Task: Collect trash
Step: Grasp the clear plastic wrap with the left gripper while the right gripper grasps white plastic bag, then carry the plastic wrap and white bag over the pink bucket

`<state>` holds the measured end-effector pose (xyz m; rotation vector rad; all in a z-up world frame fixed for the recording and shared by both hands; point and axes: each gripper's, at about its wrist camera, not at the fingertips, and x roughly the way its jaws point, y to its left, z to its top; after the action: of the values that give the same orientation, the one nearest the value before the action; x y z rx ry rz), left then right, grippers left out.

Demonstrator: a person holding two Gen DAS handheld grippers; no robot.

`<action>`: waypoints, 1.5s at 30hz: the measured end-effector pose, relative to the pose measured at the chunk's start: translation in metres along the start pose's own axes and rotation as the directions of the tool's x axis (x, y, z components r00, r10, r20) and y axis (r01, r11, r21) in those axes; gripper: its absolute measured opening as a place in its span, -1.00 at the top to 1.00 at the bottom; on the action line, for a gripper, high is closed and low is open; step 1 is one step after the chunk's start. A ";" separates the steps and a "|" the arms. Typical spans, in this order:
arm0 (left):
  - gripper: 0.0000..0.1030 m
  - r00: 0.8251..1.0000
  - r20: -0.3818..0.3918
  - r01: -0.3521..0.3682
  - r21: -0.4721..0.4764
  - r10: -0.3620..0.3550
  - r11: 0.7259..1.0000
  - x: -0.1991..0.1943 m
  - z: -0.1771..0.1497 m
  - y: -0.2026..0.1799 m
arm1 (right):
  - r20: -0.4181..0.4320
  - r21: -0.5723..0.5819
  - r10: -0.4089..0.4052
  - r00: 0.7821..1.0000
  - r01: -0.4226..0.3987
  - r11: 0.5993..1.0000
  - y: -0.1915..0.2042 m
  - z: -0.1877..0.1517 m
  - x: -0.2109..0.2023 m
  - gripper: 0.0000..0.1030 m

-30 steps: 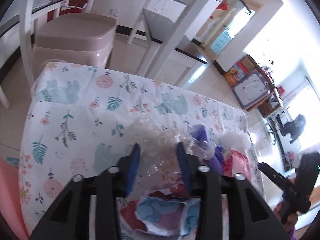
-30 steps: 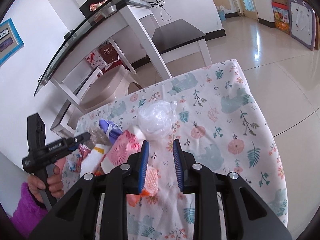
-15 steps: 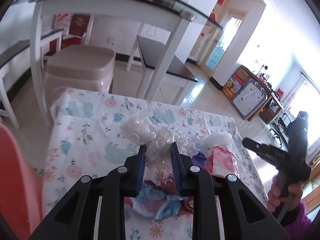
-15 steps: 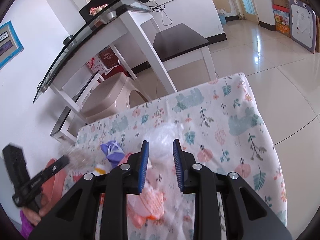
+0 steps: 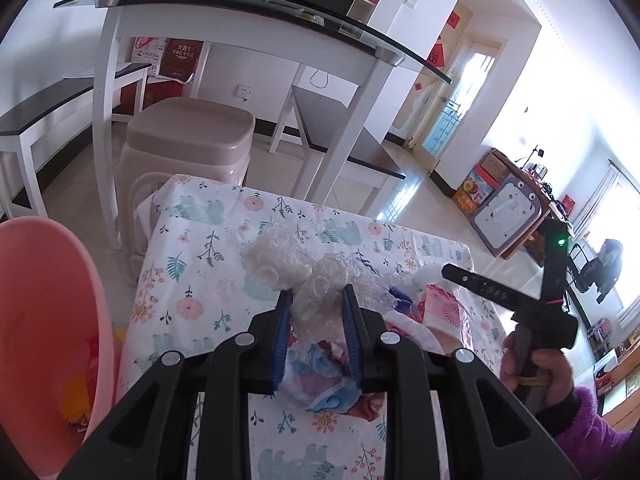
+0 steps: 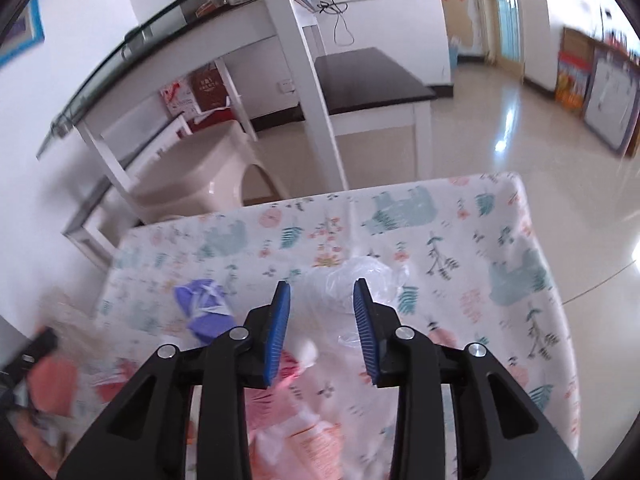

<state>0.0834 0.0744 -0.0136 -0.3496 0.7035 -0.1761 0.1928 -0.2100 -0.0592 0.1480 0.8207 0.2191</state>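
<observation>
My left gripper (image 5: 316, 300) is shut on a crumpled clear bubble-wrap piece (image 5: 320, 292) and holds it above the patterned tablecloth (image 5: 192, 264). A white crumpled wad (image 5: 272, 258) hangs beside it. Colourful wrappers (image 5: 320, 388) lie below, and a purple wrapper (image 5: 400, 300) and a pink packet (image 5: 440, 308) lie to the right. The pink bin (image 5: 44, 320) stands at the left. My right gripper (image 6: 322, 294) is open above a clear plastic bag (image 6: 360, 276); a purple wrapper (image 6: 206, 308) and pink packets (image 6: 296, 420) lie near it. It also shows in the left wrist view (image 5: 452, 270).
A beige plastic stool (image 5: 192, 136) stands beyond the table's far edge, under a white glass-topped desk (image 5: 248, 12). A dark bench (image 6: 364, 80) and shiny tiled floor (image 6: 520, 136) lie to the right. The blurred left gripper (image 6: 24, 364) shows at the left edge of the right wrist view.
My left gripper closed on the bubble wrap, lifted it and moved left, bringing the pink bin into view. My right gripper opened slightly and moved forward over the clear bag.
</observation>
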 end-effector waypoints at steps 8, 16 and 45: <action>0.55 1.000 0.017 -0.012 -0.010 0.012 1.000 -0.013 -0.008 -0.003 | 0.009 0.001 -0.013 1.000 0.013 1.000 -0.013 -0.007 -0.007 0.77; 0.55 0.998 0.053 -0.027 -0.015 0.027 1.000 -0.035 -0.014 -0.010 | 0.098 0.026 0.022 0.995 -0.025 0.999 -0.016 -0.009 -0.055 0.78; 0.54 0.964 0.174 -0.205 -0.001 0.202 0.979 -0.122 -0.044 -0.010 | 0.099 -0.190 0.288 0.952 -0.266 0.945 0.112 -0.063 -0.139 0.78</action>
<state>-0.0381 0.0877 0.0322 -0.2706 0.5611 0.0435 0.0387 -0.1335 0.0211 0.1110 0.6497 0.5416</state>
